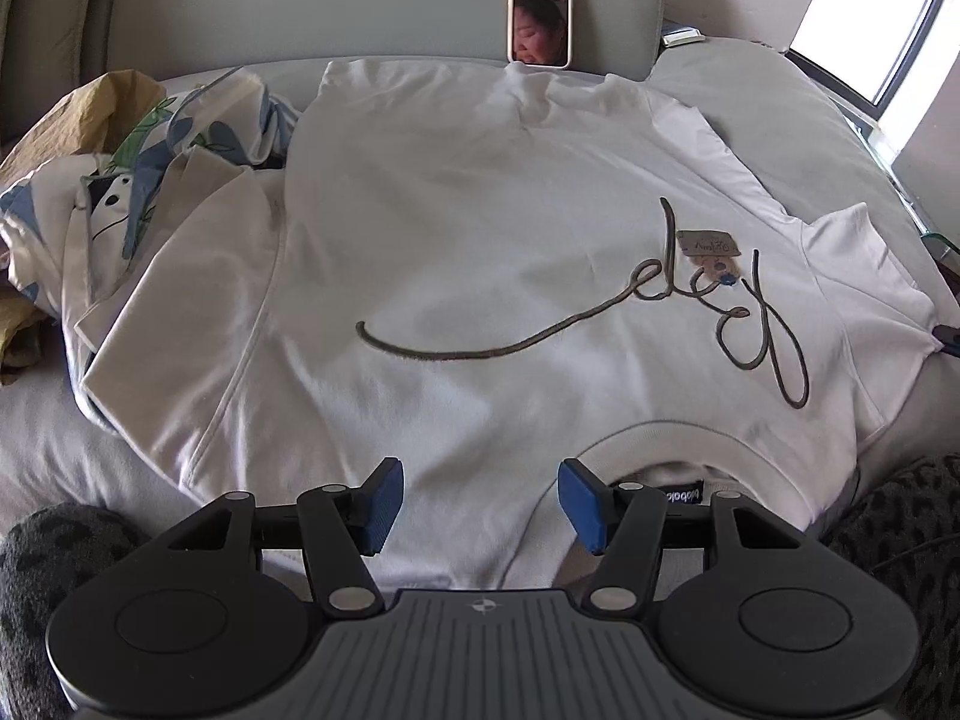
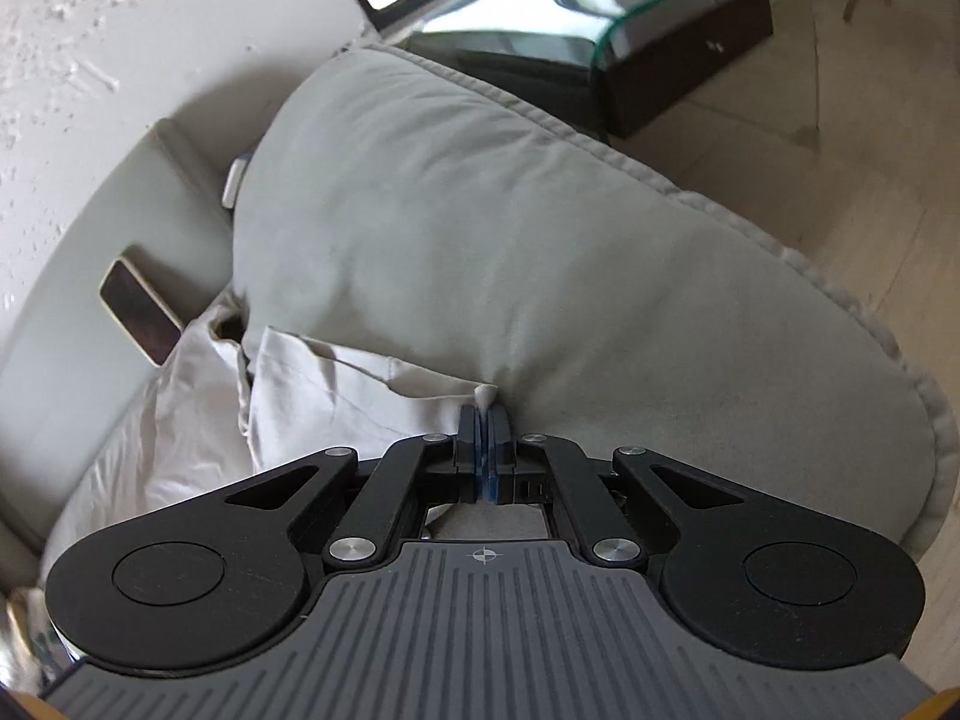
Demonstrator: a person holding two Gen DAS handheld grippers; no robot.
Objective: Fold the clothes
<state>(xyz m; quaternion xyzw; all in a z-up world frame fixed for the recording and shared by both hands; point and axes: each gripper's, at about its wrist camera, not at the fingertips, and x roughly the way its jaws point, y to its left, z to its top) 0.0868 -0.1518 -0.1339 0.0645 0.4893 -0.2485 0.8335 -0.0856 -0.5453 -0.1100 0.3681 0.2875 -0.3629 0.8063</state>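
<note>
I have the white sweatshirt (image 1: 480, 228) spread front-up across the sofa seat (image 1: 36, 450), neckline toward me, hem by the backrest where a phone (image 1: 538, 15) leans. My left gripper (image 1: 480, 504) hovers beside the collar, its fingers (image 1: 384, 507) about half apart, empty. My right gripper (image 2: 483, 420) is pinched on a peak of white fabric near the grey cushion (image 2: 540, 240). The cloth looks soft, light and floppy; I judge seams, cuffs and shoulder corners the best holds, since the middle would only bunch.
</note>
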